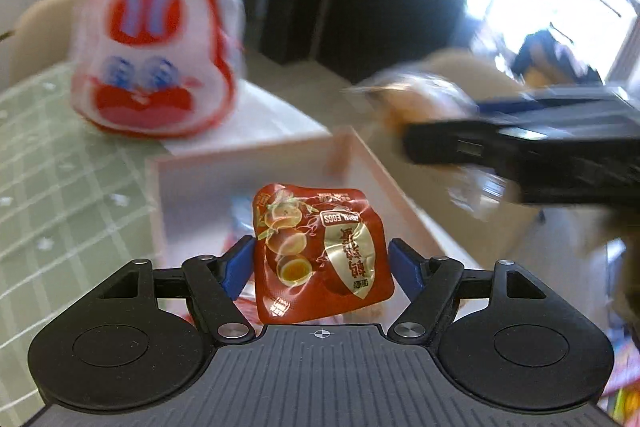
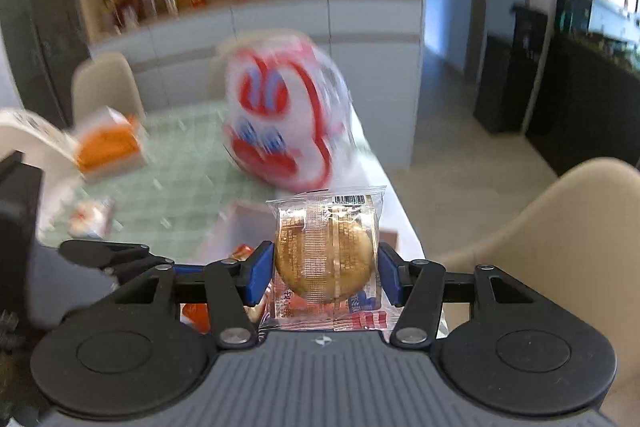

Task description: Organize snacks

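Observation:
My left gripper (image 1: 322,263) is shut on a red egg snack pouch (image 1: 320,251) and holds it above a pale pink open box (image 1: 248,163) on the table. My right gripper (image 2: 324,273) is shut on a clear-wrapped round cake (image 2: 326,259). In the left wrist view the right gripper (image 1: 408,135) comes in blurred from the right with the cake (image 1: 420,99), beside the box's right wall. The box's corner (image 2: 240,215) shows below the cake in the right wrist view, with red and orange snack packs inside.
A white and red rabbit-face bag (image 1: 156,47) stands on the green checked tablecloth (image 1: 60,187) behind the box; it also shows in the right wrist view (image 2: 284,119). An orange and white snack box (image 2: 108,143) and a small packet (image 2: 90,217) lie at left. Beige chairs (image 2: 560,247) stand around.

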Demonstrator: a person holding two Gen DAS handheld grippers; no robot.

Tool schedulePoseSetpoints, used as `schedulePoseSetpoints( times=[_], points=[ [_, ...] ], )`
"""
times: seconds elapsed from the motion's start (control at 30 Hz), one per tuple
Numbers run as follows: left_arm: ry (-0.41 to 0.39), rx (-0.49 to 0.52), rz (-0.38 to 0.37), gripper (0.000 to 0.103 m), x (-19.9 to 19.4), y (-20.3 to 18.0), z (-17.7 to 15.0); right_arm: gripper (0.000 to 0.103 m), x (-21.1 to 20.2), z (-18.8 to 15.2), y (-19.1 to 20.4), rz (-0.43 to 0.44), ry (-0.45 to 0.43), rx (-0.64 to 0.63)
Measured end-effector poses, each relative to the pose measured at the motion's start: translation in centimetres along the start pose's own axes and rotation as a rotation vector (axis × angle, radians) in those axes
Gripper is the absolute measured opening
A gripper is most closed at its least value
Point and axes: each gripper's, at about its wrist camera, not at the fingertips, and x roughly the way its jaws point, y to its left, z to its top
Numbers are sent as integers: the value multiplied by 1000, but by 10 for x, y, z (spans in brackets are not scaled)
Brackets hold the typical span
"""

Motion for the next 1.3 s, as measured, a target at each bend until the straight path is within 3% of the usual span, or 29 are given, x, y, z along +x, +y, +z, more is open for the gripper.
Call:
schedulePoseSetpoints(
  times=[0.13, 0.27, 0.43, 0.57, 0.63, 0.83, 0.9, 1.0, 1.03, 1.1, 1.17, 1.3],
  points=[
    [109, 83, 70, 79, 33, -5, -17, 55, 61, -4, -11, 0, 129, 35],
    [86, 152, 98, 79, 32, -6, -32, 55, 102, -14, -14, 1, 209, 47],
    [20, 22, 21, 77, 16, 11, -31, 57, 119, -16, -2, 21, 259, 26],
    [13, -95, -31, 76, 4, 24, -25, 61, 99, -9, -11, 69, 214, 114],
    [20, -178, -80, 76, -6, 32, -20, 69, 84, -4, -14, 89, 161, 140],
    [25, -398, -146, 76, -31, 62, -14, 70, 41, -3, -5, 30, 67, 136],
    [39, -422, -171, 76, -30, 68, -14, 70, 30, -7, -3, 23, 48, 153],
    [-9, -463, -270, 76, -32, 76, -19, 70, 15, -15, -1, 9, 27, 186],
    [-15, -436, -246, 76, -34, 72, -19, 70, 12, -18, 0, 5, 26, 196],
    [0, -270, -124, 76, -33, 52, -13, 68, 9, -28, 3, -27, 34, 206],
    [-8, -146, -69, 76, -33, 37, -14, 69, 5, -38, 5, -89, 43, 203],
    [-29, -226, -115, 76, -45, 49, -25, 69, -13, -60, 6, -58, 35, 249]
  ],
)
